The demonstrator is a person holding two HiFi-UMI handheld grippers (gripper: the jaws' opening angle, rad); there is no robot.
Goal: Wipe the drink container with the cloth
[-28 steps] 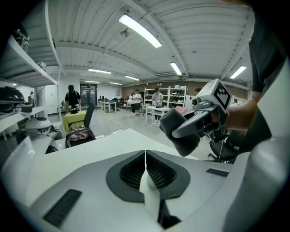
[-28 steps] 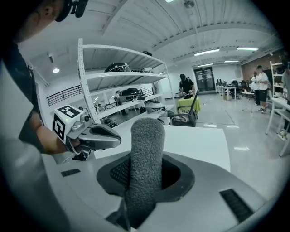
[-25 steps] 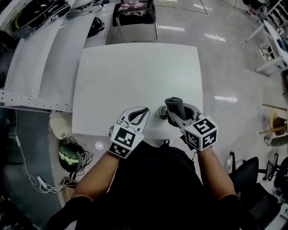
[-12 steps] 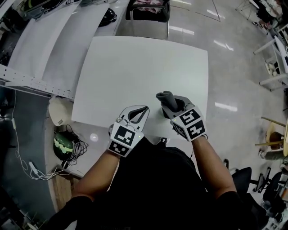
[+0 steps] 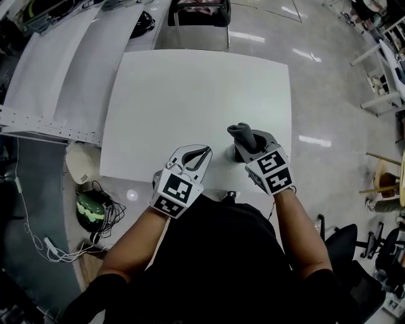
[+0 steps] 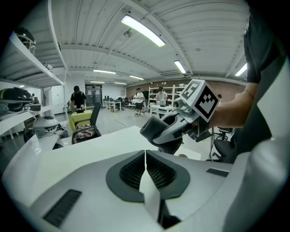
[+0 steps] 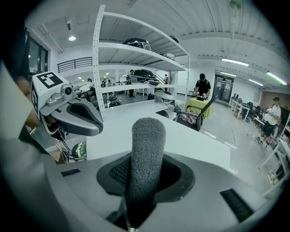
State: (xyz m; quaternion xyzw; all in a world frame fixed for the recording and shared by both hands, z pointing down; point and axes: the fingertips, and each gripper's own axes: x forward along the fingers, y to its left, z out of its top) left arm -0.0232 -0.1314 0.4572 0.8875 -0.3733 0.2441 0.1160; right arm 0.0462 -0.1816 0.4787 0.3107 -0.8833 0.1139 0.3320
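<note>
chair (image 5: pixel 215 16) beyond table (image 5: pixel 190 95) (cloth (image 5: pixel 242 135) clamped in right gripper (image 5: pixel 250 147))

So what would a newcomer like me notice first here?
Probably the grey fuzzy rolled cloth sticking up from the right gripper, clamped between its jaws near the front edge of the white table. Beside it, the left gripper is shut and empty. Both carry black-and-white marker cubes.

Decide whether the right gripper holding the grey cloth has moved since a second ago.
Yes. Judged against the right edge of the white table, the right gripper has drifted left, inward over the tabletop, with the rolled grey cloth clamped in it.
</note>
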